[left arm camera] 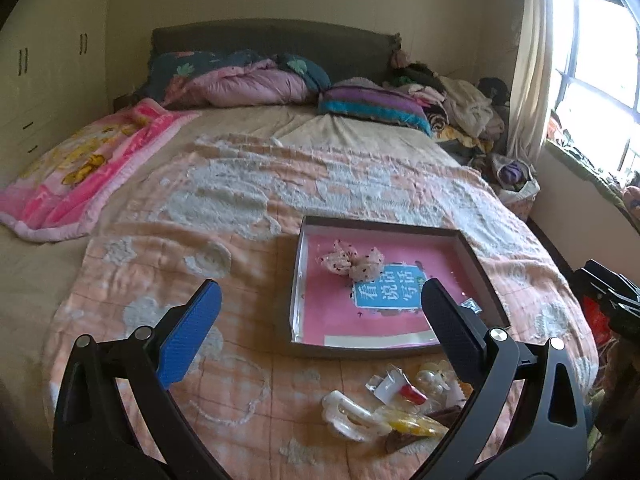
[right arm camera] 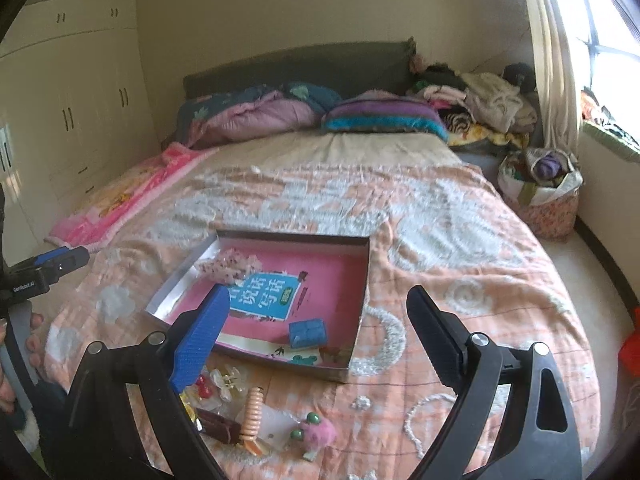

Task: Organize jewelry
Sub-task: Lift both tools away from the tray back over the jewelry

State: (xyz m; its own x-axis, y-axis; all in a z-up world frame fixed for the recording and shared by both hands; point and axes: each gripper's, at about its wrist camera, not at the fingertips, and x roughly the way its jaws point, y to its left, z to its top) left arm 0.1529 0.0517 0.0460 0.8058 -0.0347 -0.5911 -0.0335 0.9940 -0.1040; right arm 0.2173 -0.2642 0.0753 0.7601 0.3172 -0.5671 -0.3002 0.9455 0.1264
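A: Where's the jewelry?
B: Heaped on the bed's quilt [right arm camera: 460,240], just before the shallow tray [right arm camera: 362,280]; a blue box [right arm camera: 307,333] lies inside. Your left tool [left arm camera: 320,312] and right tool [right arm camera: 318,320] gape, holding nothing.
A: Room?
B: Bare, bumpy quilt right of the tray; the heap [right arm camera: 256,416] is partly hidden.

hair clips [left arm camera: 384,412] partly hidden, hand [right arm camera: 16,360] cropped

We are seeing a pink-lined box [right arm camera: 362,276] lying on a peach, white-patterned bedspread [right arm camera: 440,240]; inside the box, a blue case [right arm camera: 307,333]; before the box, a white clip [left arm camera: 348,416].
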